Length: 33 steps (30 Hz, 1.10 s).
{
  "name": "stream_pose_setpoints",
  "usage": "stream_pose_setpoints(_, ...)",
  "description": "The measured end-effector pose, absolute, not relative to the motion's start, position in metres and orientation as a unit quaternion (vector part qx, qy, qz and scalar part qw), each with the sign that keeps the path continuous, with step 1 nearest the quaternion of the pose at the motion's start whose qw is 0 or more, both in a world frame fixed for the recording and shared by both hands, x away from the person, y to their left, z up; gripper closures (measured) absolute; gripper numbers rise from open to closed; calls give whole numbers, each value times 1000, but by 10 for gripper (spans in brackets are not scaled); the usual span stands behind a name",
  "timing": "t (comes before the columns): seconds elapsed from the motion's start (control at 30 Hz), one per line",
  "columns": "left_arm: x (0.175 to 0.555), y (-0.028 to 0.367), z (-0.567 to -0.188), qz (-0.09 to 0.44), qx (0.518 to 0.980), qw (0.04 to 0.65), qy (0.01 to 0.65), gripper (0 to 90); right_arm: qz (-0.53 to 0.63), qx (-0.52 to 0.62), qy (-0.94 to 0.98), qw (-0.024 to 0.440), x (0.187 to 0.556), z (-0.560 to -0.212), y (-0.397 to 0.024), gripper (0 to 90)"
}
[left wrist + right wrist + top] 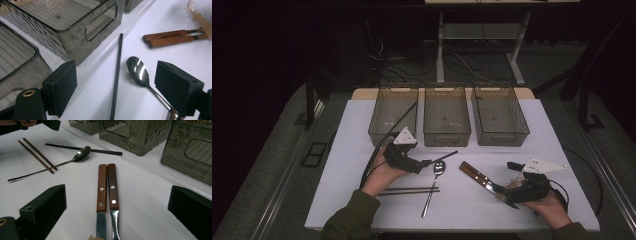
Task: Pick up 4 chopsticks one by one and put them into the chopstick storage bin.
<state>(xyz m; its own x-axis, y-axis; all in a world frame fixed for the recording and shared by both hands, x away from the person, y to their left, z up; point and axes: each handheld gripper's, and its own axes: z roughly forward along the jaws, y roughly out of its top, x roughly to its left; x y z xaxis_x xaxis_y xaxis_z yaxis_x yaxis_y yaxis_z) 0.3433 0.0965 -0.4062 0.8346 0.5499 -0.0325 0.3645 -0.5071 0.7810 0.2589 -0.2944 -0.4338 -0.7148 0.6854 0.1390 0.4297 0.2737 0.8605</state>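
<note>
Left gripper view puts the black chopstick (116, 75) dead centre, lying flat on the white counter (100, 100) and running from bottom middle up toward the grey bins. The left tool (115, 87) has its jaws spread wide either side of it, nothing pinched yet. My guess is that stick is what's getting picked up. It looks thin, stiff, light and fairly slick, so I'd take it near the middle across its width, so it doesn't pivot or squirt out. It lies flat on the counter, so the pads have to get right down low.

Just beside it on the right is a metal spoon (137, 70), bowl up, with its handle running under the right-hand jaw. That's the thing in the way: close carelessly and you grab the spoon too. Upper right of that frame are two wood-handled knives (170, 38) side by side.

In the high view, the left tool (424, 162) sits left of centre and the right tool (507, 192) at lower right, over the knife blades. Right gripper view shows its jaws apart too, the knives (107, 187) between them but not clamped. A brown chopstick pair (409, 190) lies at bottom centre under the spoon handle, and three clear bins (447, 117) line the top edge, another black stick leaning in the left one.
</note>
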Motion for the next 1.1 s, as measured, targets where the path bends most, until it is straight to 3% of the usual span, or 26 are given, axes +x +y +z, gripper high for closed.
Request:
stream_pose_setpoints(0.23, 341, 94, -417, 108, 866, 411, 264, 266, 486, 353, 788, 134, 257, -433, -296, 18)
stream_pose_setpoints(0.7, 347, 92, -436, 89, 889, 373, 251, 697, 485, 352, 790, 132, 257, -433, -296, 18)
stream_pose_setpoints(0.9, 350, 91, -439, 88, 888, 371, 257, 772, 486, 352, 789, 132, 257, -433, -296, 18)
stream_pose_setpoints(1.1, 354, 94, -444, 71, 885, 375, 266, 792, 485, 352, 790, 133, 257, -433, -296, 18)
